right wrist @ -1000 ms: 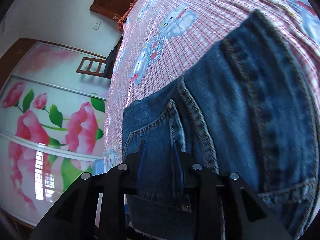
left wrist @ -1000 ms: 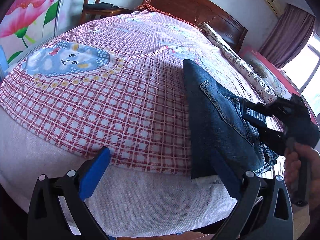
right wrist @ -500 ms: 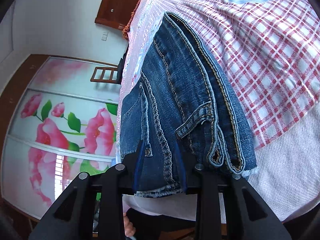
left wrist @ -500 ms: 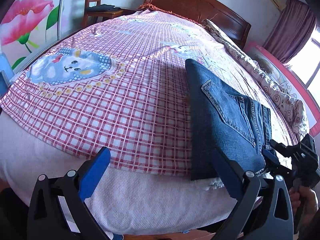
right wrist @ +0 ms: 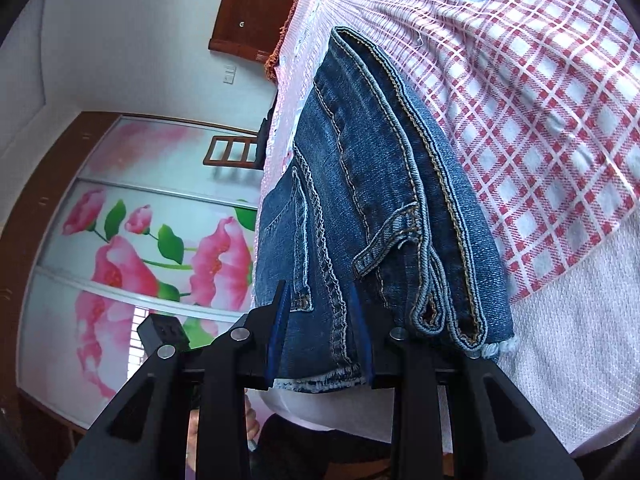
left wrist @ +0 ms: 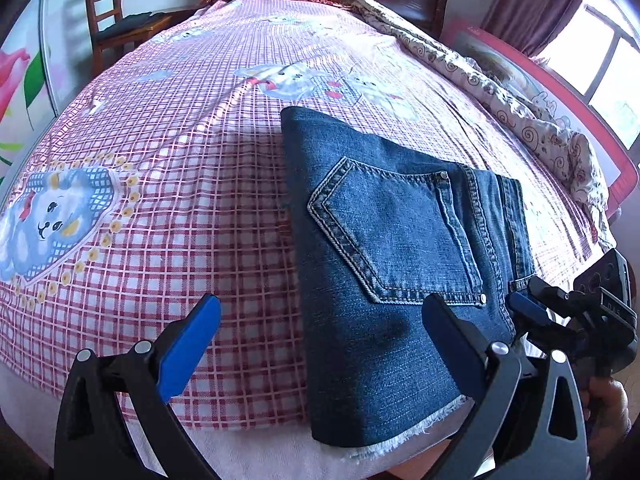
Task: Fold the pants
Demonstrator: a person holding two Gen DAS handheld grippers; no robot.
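1. The pants [left wrist: 384,240] lie folded into a compact denim stack on the bed [left wrist: 168,184], near its foot edge, back pocket facing up.
2. Their frayed hem end hangs just over the edge of the checked sheet [left wrist: 224,264], onto the white cover [right wrist: 560,352] below it.
3. Left gripper [left wrist: 320,344] hovers at the bed's foot edge, jaws spread wide: one blue pad over the sheet, the other over the near corner of the pants, nothing between them.
4. Right gripper [left wrist: 536,316] sits at the right side of the stack, by the waistband end.
5. From the right wrist camera, the right gripper [right wrist: 320,336] has its jaws narrowly apart with a layer of denim between the pads at the frayed edge; whether they really pinch it I cannot tell.
6. Stacked waistband folds and a belt loop show just right of that gripper.
7. A wooden chair [left wrist: 108,16] stands beyond the bed's far left corner, and a rumpled quilt [left wrist: 520,104] runs along the bed's right side.
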